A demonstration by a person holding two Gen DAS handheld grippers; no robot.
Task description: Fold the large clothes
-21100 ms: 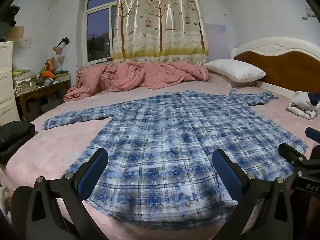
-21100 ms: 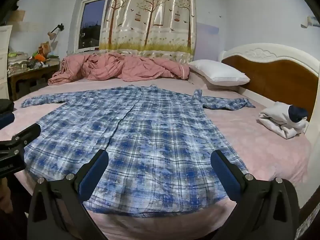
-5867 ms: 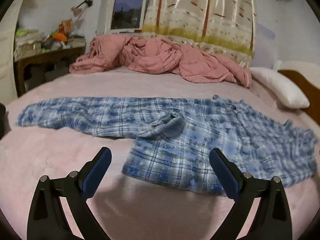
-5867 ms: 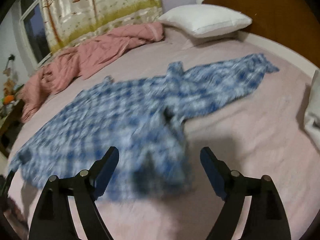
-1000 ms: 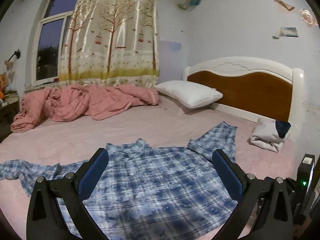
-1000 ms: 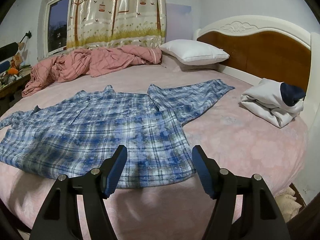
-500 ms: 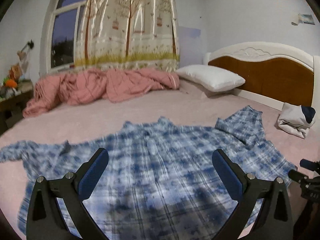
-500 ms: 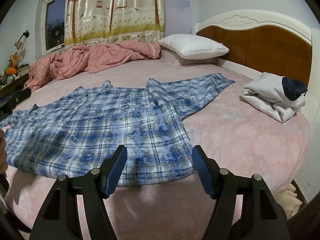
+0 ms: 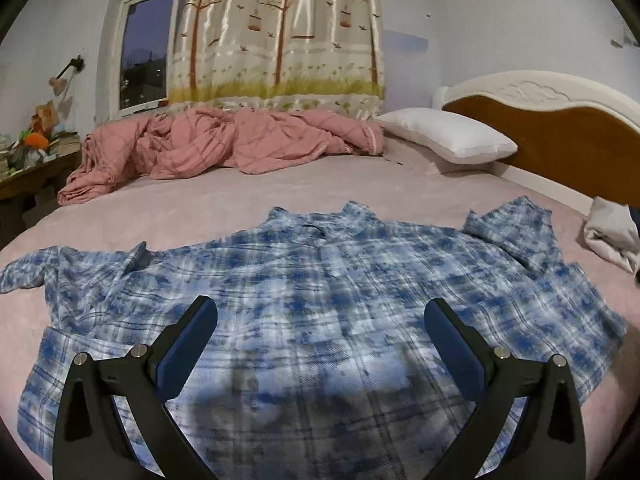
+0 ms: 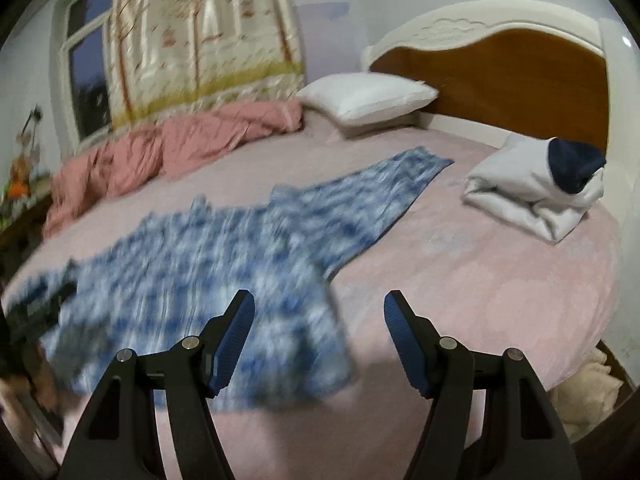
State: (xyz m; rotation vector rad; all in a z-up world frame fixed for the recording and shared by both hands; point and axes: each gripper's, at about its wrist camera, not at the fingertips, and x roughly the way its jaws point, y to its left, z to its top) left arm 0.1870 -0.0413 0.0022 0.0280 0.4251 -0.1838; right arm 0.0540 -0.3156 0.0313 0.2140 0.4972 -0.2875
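The blue plaid shirt (image 9: 320, 320) was spread flat on the bed (image 9: 224, 204); soft, light cloth, judged best pinched at the three o'clock sleeve (image 10: 384, 184); the left claw (image 9: 320, 344) and right claw (image 10: 319, 336) were held apart, empty.

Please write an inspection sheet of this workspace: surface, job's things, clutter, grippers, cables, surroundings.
Surface: pink bed sheet, mostly smooth.
Job's things: blue plaid shirt spread flat, one sleeve stretched toward the headboard.
Clutter: crumpled pink quilt, white pillow, folded white garment with a dark blue part.
Grippers: left gripper open above the shirt, holding nothing; right gripper open over the shirt's edge, holding nothing.
Cables: nothing seen.
Surroundings: tree-print curtain, dark window, cluttered side table.
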